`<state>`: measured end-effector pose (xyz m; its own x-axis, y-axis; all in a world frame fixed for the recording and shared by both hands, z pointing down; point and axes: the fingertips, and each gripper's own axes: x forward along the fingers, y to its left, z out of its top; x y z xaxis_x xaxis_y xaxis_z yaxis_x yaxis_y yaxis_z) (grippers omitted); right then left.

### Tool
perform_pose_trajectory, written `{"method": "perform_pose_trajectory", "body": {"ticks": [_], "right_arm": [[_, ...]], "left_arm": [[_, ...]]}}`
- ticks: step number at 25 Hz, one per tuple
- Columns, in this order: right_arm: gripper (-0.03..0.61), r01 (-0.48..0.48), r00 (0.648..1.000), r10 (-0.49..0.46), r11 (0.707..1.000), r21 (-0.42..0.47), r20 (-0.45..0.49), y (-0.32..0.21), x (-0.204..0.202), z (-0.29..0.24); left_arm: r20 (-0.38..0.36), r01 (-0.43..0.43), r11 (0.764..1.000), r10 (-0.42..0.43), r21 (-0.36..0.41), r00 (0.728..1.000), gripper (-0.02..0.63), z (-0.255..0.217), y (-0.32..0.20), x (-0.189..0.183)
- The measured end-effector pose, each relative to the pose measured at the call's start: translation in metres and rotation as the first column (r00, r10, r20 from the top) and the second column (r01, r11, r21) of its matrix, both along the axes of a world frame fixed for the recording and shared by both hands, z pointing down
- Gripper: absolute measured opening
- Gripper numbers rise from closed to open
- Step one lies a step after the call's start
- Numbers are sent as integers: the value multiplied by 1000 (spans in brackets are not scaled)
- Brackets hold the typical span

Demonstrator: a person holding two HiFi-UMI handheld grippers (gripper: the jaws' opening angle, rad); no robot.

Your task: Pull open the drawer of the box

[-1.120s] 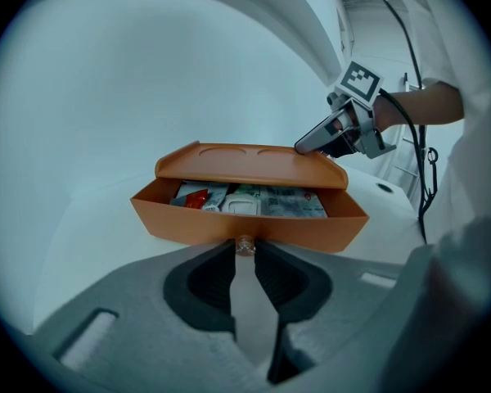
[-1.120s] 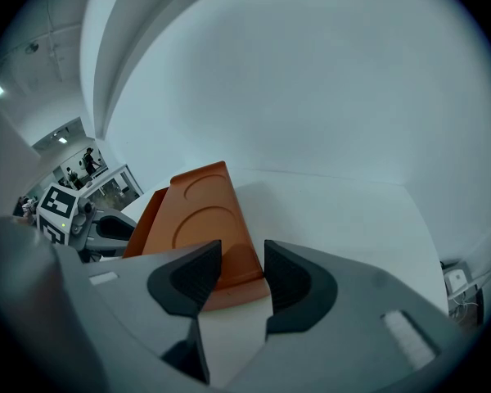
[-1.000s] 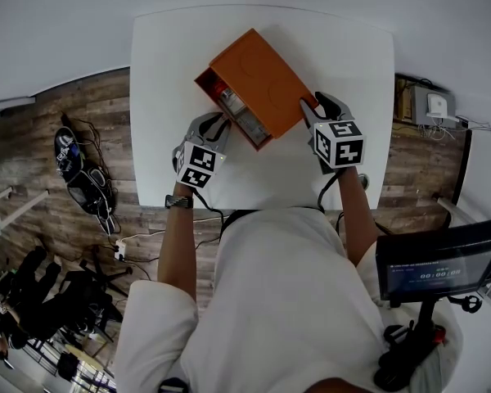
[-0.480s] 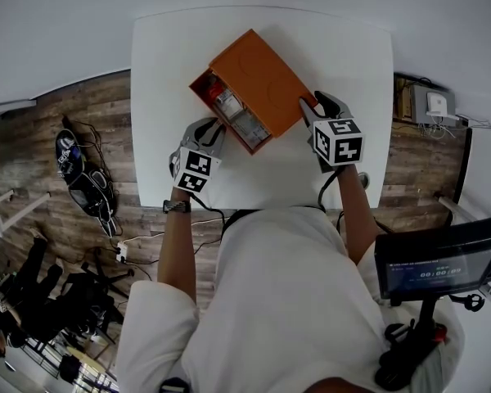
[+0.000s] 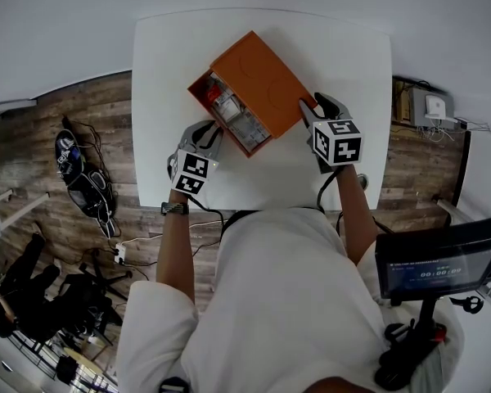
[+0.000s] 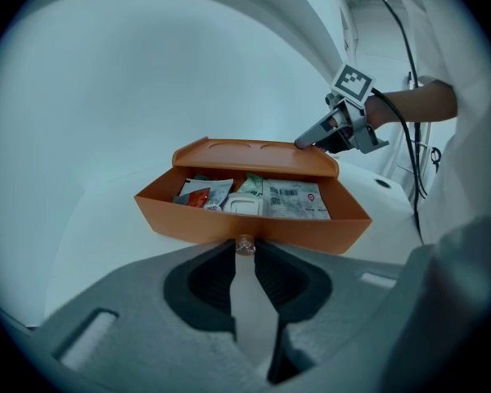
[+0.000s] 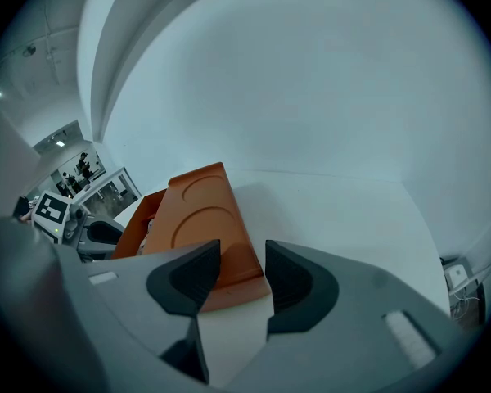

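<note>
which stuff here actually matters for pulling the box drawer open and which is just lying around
Part of the job:
- orange box
- drawer, partly out
- knob, clamped by the left hand-held gripper
- right hand-held gripper, jaws apart at the box corner

Just lying about:
- packets inside the drawer
- cables on the floor
- monitor

Bare table [image 5: 352, 64] right of box [image 5: 266, 76], open drawer [image 6: 188, 215] — blocking the left

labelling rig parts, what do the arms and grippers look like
The left gripper and right gripper are grey, black inside the jaws, each topped by a white cube with black square markers. Black cables trail off. White short-sleeved shirt; dark watch on the left wrist.
</note>
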<state>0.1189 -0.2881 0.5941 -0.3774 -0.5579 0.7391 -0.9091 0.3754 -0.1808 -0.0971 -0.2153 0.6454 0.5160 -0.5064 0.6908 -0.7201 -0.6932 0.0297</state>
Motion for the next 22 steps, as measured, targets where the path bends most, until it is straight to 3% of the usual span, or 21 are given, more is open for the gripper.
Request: {"method": "perform_pose_trajectory", "body": {"ticks": [22], "right_arm": [[207, -10, 1000, 10, 1000, 11, -15, -3, 4, 2]], "left_arm": [[-4, 13, 1000, -13, 16, 1000, 78, 0, 5, 0]]}}
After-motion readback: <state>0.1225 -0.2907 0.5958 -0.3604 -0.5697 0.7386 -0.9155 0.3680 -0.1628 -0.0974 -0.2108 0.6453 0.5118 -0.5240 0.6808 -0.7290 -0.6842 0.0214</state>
